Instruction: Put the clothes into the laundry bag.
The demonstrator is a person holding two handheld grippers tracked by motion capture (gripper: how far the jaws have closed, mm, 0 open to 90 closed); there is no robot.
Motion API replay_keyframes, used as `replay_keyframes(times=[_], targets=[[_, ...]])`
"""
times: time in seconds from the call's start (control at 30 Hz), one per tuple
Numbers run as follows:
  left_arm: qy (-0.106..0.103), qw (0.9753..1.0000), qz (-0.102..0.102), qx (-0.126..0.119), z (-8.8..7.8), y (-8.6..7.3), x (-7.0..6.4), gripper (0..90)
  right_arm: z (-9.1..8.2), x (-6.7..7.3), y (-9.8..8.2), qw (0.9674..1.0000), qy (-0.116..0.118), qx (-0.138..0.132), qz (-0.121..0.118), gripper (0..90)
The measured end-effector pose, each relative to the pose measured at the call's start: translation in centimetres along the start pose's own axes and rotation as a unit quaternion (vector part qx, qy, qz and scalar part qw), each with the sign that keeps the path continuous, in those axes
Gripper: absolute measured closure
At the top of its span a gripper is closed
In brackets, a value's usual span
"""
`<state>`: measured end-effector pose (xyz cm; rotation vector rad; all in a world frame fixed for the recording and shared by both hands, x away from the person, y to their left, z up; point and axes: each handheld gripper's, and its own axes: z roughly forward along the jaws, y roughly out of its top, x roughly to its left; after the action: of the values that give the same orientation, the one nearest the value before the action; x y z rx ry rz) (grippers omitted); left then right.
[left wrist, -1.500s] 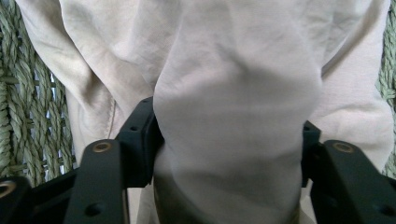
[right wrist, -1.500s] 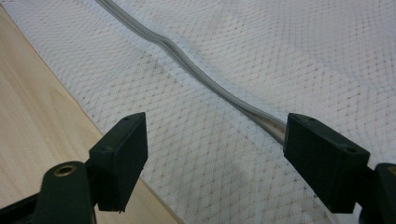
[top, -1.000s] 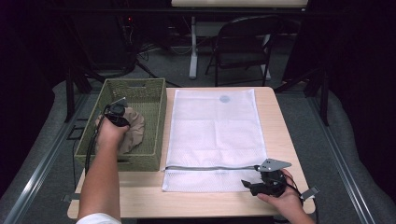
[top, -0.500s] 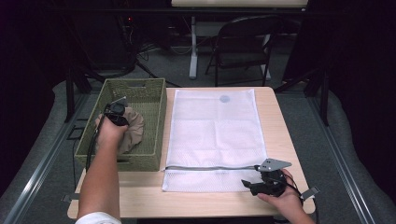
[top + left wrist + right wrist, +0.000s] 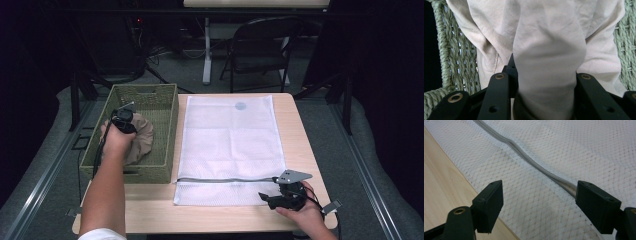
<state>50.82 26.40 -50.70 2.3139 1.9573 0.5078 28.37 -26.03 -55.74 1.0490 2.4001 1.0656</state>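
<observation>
Left arm stretched forward, left gripper [image 5: 123,120] pointing down, jaws just been closing, now squeezed on a fold of cloth [image 5: 549,62]. Right hand [image 5: 300,212] low at the near edge, right gripper [image 5: 270,199] pointing left, jaws wide apart, holding nothing.

The cloth [image 5: 549,50] is a pale beige, plain and unpatterned, faintly creased. The basket [image 5: 165,125] around it is a muted sage green in a woven rope pattern. The mesh bag [image 5: 230,145] is white with a fine diamond net pattern, crossed by a grey zip [image 5: 536,165] and marked with a small grey-blue round spot [image 5: 240,106]. The surface [image 5: 300,150] is light wood with a faint grain. Both tools are black, the left tool [image 5: 544,82] and the right tool [image 5: 539,205].
</observation>
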Motion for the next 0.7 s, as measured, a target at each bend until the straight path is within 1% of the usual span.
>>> replay_keyframes(times=[0.07, 0.23, 0.3, 0.37, 0.4, 0.53, 0.57, 0.7], targets=[[-0.003, 1.0, -0.007, -0.006, -0.2, 0.0, 0.1, 63.3, 0.0, 0.0, 0.0, 1.0, 0.0, 0.0, 0.0, 21.9], [-0.007, 0.9999, -0.008, -0.007, -0.4, 0.0, 0.3, 63.6, 0.0, 0.0, 0.0, 1.0, 0.0, 0.001, -0.001, 22.0], [-0.011, 0.9997, -0.017, -0.013, -0.6, 0.0, 0.4, 63.6, 0.0, 0.0, 0.0, 1.0, 0.002, 0.001, -0.001, 22.0], [-0.012, 0.9997, -0.014, -0.014, -0.8, 0.0, 0.6, 63.6, 0.1, 0.0, 0.0, 1.0, 0.002, 0.001, -0.001, 21.9], [-0.014, 0.9996, -0.019, -0.015, -0.9, -0.1, 0.6, 63.6, 0.1, 0.0, 0.0, 1.0, 0.002, 0.001, -0.001, 22.0], [-0.012, 0.9997, -0.016, -0.012, -1.2, 0.1, 0.6, 63.7, 0.1, 0.0, 0.0, 1.0, 0.002, -0.003, 0.0, 22.0], [-0.015, 0.9997, -0.015, -0.015, -1.5, 0.2, 0.7, 63.7, 0.0, 0.0, 0.0, 1.0, 0.001, -0.002, -0.001, 22.0], [-0.013, 0.9996, -0.013, -0.02, -2.1, 0.5, 0.6, 63.7, 0.0, 0.0, 0.0, 1.0, 0.002, -0.001, 0.0, 22.0]])
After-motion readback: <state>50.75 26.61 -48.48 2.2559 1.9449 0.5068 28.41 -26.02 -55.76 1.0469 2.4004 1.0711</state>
